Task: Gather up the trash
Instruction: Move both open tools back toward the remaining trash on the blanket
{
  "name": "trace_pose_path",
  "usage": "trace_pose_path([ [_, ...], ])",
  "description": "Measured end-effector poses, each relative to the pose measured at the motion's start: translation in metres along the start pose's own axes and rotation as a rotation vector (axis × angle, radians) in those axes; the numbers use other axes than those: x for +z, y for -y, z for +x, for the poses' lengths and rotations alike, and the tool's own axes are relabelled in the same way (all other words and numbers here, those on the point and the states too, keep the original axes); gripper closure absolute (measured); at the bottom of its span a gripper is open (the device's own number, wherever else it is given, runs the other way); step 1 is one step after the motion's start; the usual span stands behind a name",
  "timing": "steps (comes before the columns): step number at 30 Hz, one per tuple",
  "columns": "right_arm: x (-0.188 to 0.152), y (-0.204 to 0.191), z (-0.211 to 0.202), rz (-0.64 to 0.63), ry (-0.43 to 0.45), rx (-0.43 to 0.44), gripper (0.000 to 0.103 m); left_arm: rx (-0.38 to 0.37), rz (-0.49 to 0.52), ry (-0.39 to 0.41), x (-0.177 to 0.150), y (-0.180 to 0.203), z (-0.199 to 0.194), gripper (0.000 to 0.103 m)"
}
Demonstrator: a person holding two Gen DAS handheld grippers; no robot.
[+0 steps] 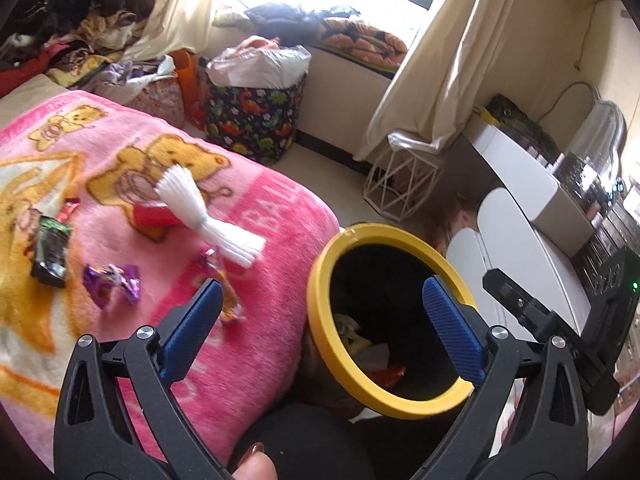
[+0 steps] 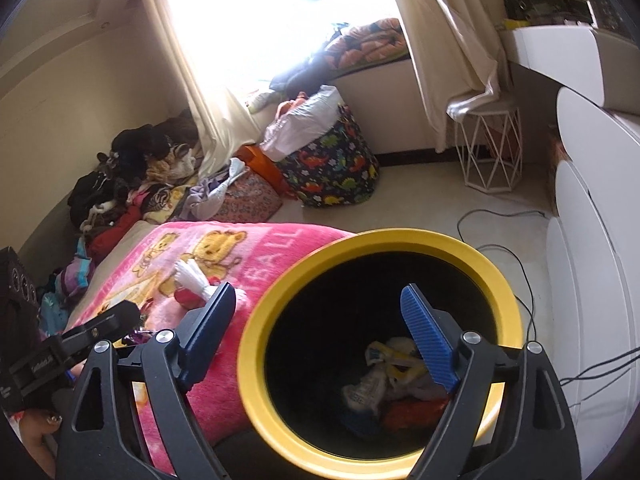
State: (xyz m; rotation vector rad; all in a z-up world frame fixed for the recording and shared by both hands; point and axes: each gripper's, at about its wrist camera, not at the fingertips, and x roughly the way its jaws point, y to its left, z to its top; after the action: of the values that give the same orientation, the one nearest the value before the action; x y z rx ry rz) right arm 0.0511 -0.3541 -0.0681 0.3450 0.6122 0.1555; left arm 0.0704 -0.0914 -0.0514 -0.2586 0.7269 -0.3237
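both grippers, left gripper (image 1: 320,320) and right gripper (image 2: 316,340), gape empty; one yellow-rimmed bin (image 1: 320,264), five wrappers (image 1: 112,282) on blanket.

Open bin mouth (image 2: 372,240), pink blanket (image 2: 224,380) just beside.

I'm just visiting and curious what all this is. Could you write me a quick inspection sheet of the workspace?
Surface: pink blanket with a bear print, spread over a bed.
Job's things: bin with a yellow rim beside the bed, wrappers already inside; purple wrapper, dark wrapper and white plastic bundle lie on the blanket.
Clutter: clothes pile by the wall; dinosaur-print basket, stuffed full.
Grippers: left gripper open, empty; right gripper open, empty, over the bin.
Cables: black cables on the floor.
Surroundings: curtains, bright window, white wire stand, white furniture.
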Motion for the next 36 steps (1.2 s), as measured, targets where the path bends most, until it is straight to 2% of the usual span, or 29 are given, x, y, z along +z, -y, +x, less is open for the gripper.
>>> trace_pose_path([
  [16, 0.002, -0.046, 0.007, -0.088, 0.0, 0.053, 0.02, 0.067, -0.009, 0.101, 0.018, -0.03, -0.025, 0.011],
  [36, -0.013, -0.114, 0.056, -0.217, -0.109, 0.134, 0.019, 0.201, -0.064, 0.138, 0.024, -0.087, -0.032, 0.011],
])
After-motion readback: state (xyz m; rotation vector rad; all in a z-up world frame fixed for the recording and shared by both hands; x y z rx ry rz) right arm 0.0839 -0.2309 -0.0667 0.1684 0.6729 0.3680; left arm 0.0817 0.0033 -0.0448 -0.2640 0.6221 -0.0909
